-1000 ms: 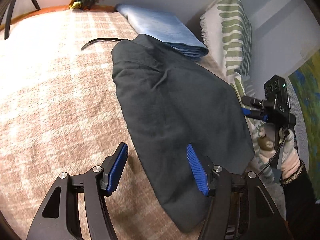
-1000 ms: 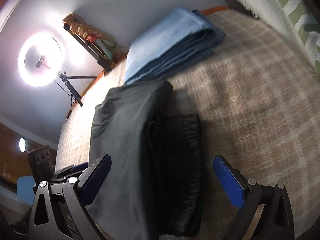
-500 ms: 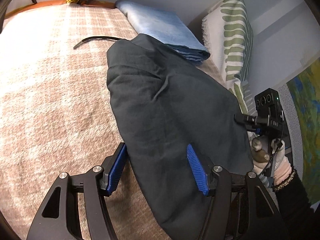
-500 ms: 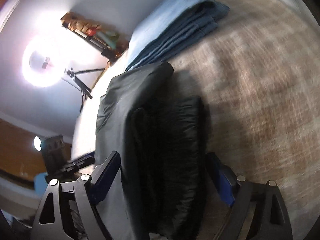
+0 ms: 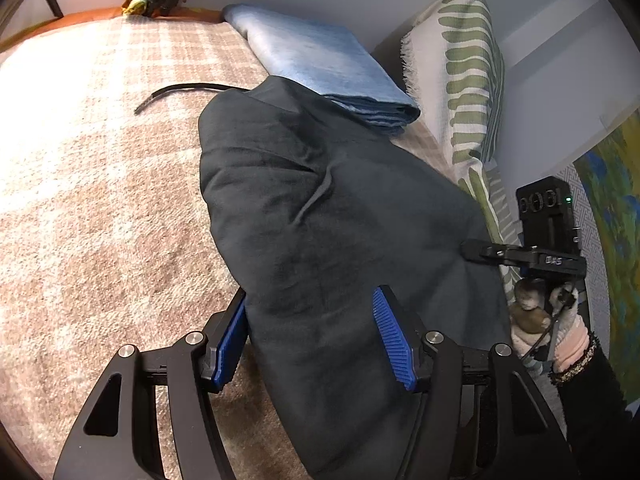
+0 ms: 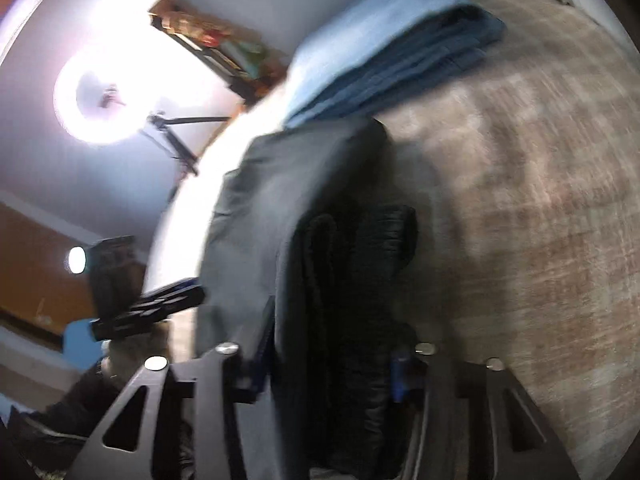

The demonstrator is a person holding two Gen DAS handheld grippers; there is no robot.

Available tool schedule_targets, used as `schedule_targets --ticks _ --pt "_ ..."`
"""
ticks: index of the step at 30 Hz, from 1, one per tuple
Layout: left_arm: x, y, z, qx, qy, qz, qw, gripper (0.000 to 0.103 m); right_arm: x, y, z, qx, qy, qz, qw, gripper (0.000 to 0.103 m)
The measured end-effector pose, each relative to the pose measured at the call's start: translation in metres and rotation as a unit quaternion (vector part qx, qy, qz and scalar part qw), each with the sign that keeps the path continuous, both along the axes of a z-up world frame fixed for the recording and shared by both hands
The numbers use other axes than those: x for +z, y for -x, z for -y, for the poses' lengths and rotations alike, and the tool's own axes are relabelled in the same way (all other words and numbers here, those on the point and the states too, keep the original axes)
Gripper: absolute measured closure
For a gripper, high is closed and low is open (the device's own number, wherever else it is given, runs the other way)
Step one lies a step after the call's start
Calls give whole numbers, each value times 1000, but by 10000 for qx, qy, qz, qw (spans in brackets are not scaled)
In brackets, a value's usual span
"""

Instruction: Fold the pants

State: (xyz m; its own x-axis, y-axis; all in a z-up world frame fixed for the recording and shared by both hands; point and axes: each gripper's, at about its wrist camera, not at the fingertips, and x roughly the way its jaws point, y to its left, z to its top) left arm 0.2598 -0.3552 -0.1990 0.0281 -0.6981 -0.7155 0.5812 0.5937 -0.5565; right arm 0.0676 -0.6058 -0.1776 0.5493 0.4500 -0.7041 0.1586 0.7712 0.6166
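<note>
- While the dark pants point(image 5: 328, 232) lie folded lengthwise on the plaid blanket point(image 5: 92, 208), both tools sit at the near end of the cloth, one at each side of it.
- From the left wrist view, the left gripper point(image 5: 312, 340) straddles the near left part of the pants: its left blue pad touches the cloth's left edge, and its right blue pad rests on top of the fabric. Whether the pads actually pinch the cloth I cannot tell.
- On the right of that view, the right gripper point(image 5: 476, 250) reaches in at the pants' right edge, held by a hand point(image 5: 560, 328) in a light glove with a dark sleeve and a beaded band at the wrist.
- The right wrist view is blurred. In it the right gripper point(image 6: 332, 364) has its jaws just closing in on the bunched, thicker black end of the pants point(image 6: 352, 280), which fills the gap between them; the pads appear to press on both sides of that bundle.
- At the far end, the pants touch or slightly overlap a folded stack of blue cloth point(image 5: 320, 64), which lies against the far wall.
- To the right of the stack stands a white pillow point(image 5: 464, 64) with green stripes, upright against the wall.
- A thin black strap point(image 5: 180, 90) lies on the blanket, left of the pants' far end, running up to that edge.
- In the right wrist view a lit ring light point(image 6: 96, 96) glows on the far left, with the left gripper point(image 6: 160, 304) visible below it, beside the pants' left edge.
</note>
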Motion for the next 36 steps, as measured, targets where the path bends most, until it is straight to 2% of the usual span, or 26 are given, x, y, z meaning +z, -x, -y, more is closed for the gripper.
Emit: schedule_targets --ticks 2,4,5,7,8,12,13,14,15,17,20,36 --pt "0 -1 0 10 9 -7 10000 44 2 2 0 62 49 -16 10000 54" --pt "0 -1 1 -2 -5 16 10000 44 -6 3 5 -61 -22 -272 9996 26" --pt "0 -2 1 3 -4 14 10000 44 -11 3 8 -117 -68 -402 9991 23" --pt "0 -4 3 16 13 3 10000 44 -14 6 8 -113 -110 -338 9993 22" --pt "-1 -5 4 26 29 -5 10000 44 -14 7 6 -110 -86 -300 9995 27" --pt "-2 -12 8 114 121 -74 9998 47 -14 10 -6 -90 199 -295 9993 58" --pt "-3 -13 9 147 88 -70 9998 66 -12 12 -7 -109 199 -258 9994 64" --pt "-4 -14 9 176 43 -62 9998 83 -8 13 -10 -124 255 -225 9993 66" --pt "-5 -15 9 241 14 -41 9997 85 -3 14 -13 -125 372 -206 9990 68" --pt "-3 -15 8 280 58 3 9996 93 6 15 -22 -123 633 -178 9978 70" --pt "5 -10 7 249 42 271 9993 97 17 17 -29 -218 824 -141 9963 71" --pt "62 4 5 45 442 1107 9929 99 78 32 -52 -360 1490 368 9875 72"
